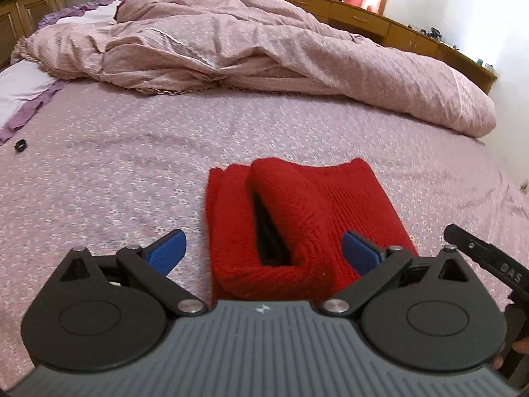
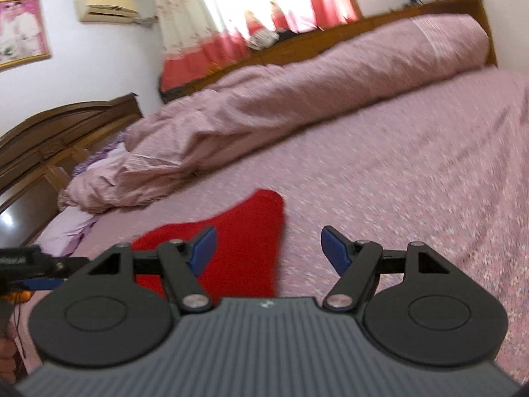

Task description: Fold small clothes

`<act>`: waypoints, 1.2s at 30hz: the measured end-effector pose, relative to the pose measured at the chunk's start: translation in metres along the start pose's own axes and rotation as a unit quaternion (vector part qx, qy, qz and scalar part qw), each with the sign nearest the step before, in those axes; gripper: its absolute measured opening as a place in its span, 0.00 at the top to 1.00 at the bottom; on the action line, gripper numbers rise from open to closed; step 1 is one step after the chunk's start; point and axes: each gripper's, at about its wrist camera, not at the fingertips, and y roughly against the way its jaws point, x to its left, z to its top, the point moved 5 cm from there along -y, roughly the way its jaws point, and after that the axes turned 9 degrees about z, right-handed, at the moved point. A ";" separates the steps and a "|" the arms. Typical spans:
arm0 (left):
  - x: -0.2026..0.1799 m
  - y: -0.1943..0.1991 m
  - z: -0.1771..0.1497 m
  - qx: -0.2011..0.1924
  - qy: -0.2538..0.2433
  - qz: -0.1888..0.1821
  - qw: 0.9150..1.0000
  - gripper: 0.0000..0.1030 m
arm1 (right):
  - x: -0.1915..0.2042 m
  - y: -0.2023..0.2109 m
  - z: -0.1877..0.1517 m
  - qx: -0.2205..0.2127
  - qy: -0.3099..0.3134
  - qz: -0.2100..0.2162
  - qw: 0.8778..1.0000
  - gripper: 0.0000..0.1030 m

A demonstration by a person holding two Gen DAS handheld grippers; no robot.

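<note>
Item: our left gripper (image 1: pixel 264 251), jaws spread wide and gripping nothing; the folded red knit garment (image 1: pixel 297 218) lies on the bedsheet (image 1: pixel 115 165) just ahead, between its blue pads (image 1: pixel 168 251). Our right gripper (image 2: pixel 269 251), likewise released, has the garment ahead-left. Beyond both: a rumpled pink duvet (image 1: pixel 264 53), then a wooden headboard (image 1: pixel 330 10).

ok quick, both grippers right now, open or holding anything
left gripper: open, holding nothing, the red garment lies on the bed between its fingers
right gripper: open, holding nothing
</note>
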 end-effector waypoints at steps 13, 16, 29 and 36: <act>0.004 -0.016 -0.016 0.011 0.030 -0.048 0.998 0.75 | -0.020 -0.056 -0.027 0.094 -0.029 0.044 0.994 0.55; 0.015 -0.006 -0.020 -0.001 0.031 -0.038 0.999 0.78 | -0.009 -0.056 -0.024 0.099 -0.034 0.096 0.990 0.78; 0.081 -0.016 -0.060 0.027 0.076 0.015 0.997 0.77 | 0.095 -0.070 -0.040 0.139 0.172 0.113 0.969 0.88; 0.072 -0.010 -0.051 0.012 0.058 0.016 0.998 0.64 | 0.086 -0.058 -0.029 0.130 0.177 0.076 0.973 0.82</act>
